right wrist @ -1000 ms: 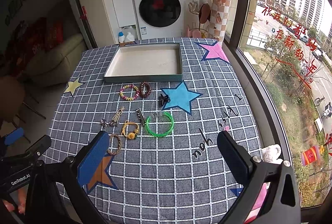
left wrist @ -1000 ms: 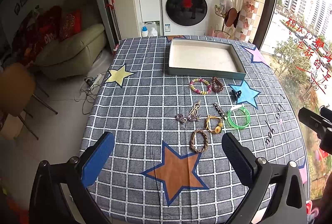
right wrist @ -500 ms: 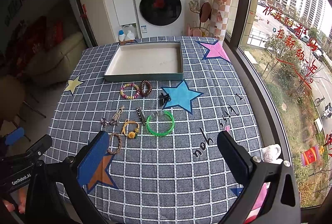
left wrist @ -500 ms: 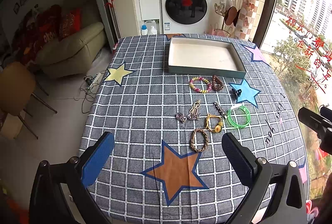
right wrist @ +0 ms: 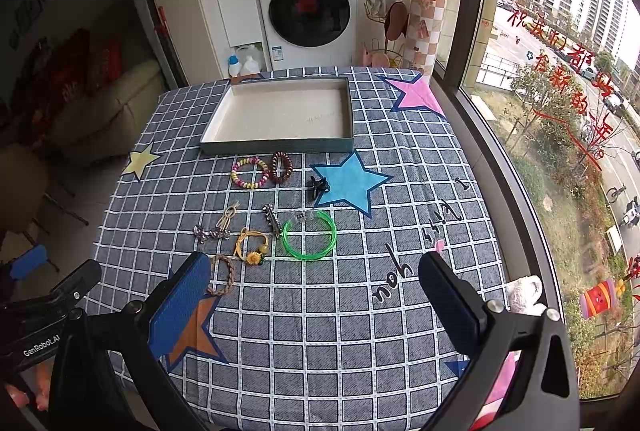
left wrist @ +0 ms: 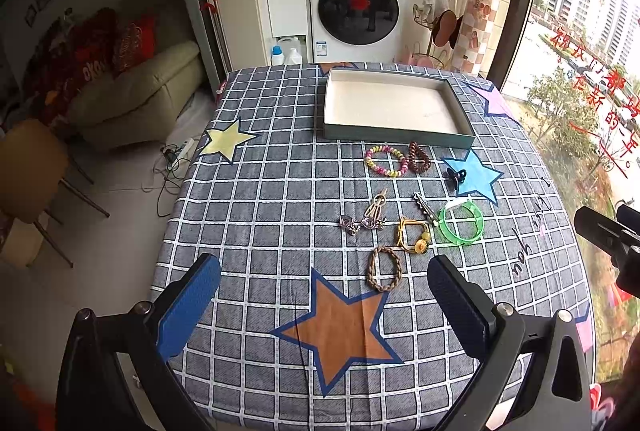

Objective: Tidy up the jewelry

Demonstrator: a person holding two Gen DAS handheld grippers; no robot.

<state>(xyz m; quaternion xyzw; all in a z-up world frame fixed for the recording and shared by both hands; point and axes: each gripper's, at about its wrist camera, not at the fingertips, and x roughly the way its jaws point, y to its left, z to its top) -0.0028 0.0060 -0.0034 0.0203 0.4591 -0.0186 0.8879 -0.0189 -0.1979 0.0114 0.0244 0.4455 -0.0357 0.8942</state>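
Note:
An empty grey tray (left wrist: 396,137) (right wrist: 276,145) with a white floor sits at the far side of the table. In front of it lie a pastel bead bracelet (left wrist: 386,161) (right wrist: 249,173), a brown coil hair tie (left wrist: 419,157) (right wrist: 281,167), a black claw clip (left wrist: 456,177) (right wrist: 317,186), silver clips (left wrist: 362,222) (right wrist: 212,231), a yellow flower tie (left wrist: 414,235) (right wrist: 251,245), a green bangle (left wrist: 461,223) (right wrist: 309,235) and a braided brown ring (left wrist: 384,268) (right wrist: 221,275). My left gripper (left wrist: 324,295) and right gripper (right wrist: 316,291) are open and empty, above the table's near edge.
The table has a grey checked cloth with coloured stars (left wrist: 340,323). A washing machine (left wrist: 358,3), a sofa (left wrist: 136,91) and a chair (left wrist: 28,159) stand beyond it. A window (right wrist: 560,71) runs along the right side.
Both views have shifted slightly; the table items sit a little lower in the frames. Nothing was grasped or moved.

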